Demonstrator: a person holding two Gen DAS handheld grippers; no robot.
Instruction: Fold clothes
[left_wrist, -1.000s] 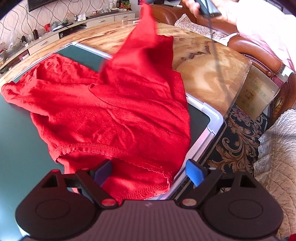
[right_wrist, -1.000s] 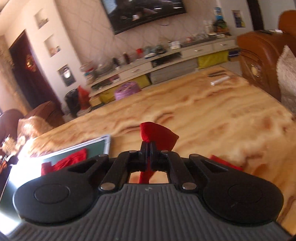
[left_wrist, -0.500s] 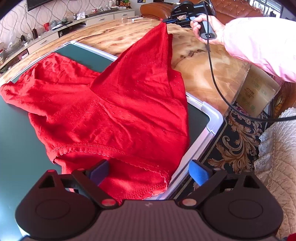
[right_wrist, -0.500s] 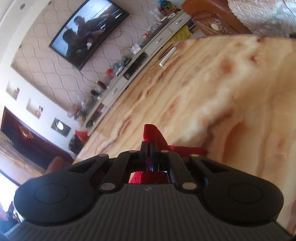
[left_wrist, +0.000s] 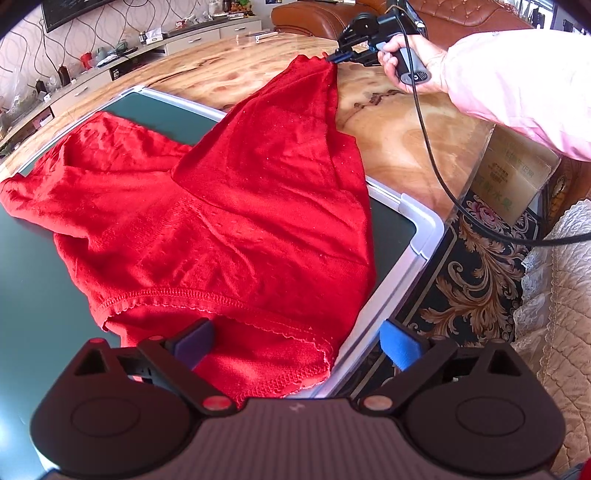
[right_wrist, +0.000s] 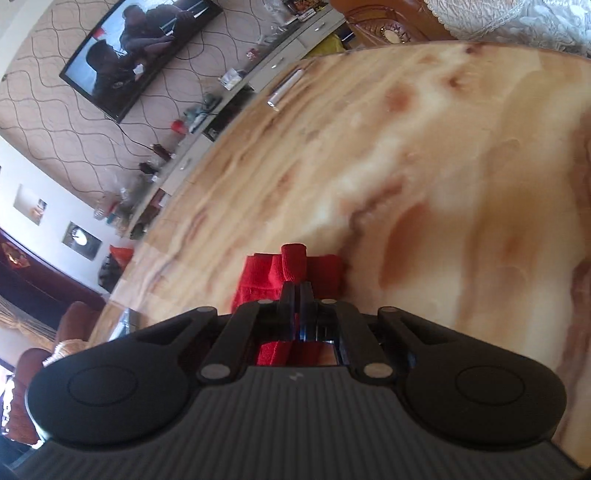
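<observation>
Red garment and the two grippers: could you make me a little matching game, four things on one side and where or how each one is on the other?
Things:
1. red garment
2. left gripper
3. right gripper
4. green mat

States:
A. open, fingers either side of the hem
B. spread out, one part pulled taut toward the far side
C. lying on the marble table, under the cloth
D. shut on a corner of cloth

Pairs: 1-B, 2-A, 3-D, 4-C
</observation>
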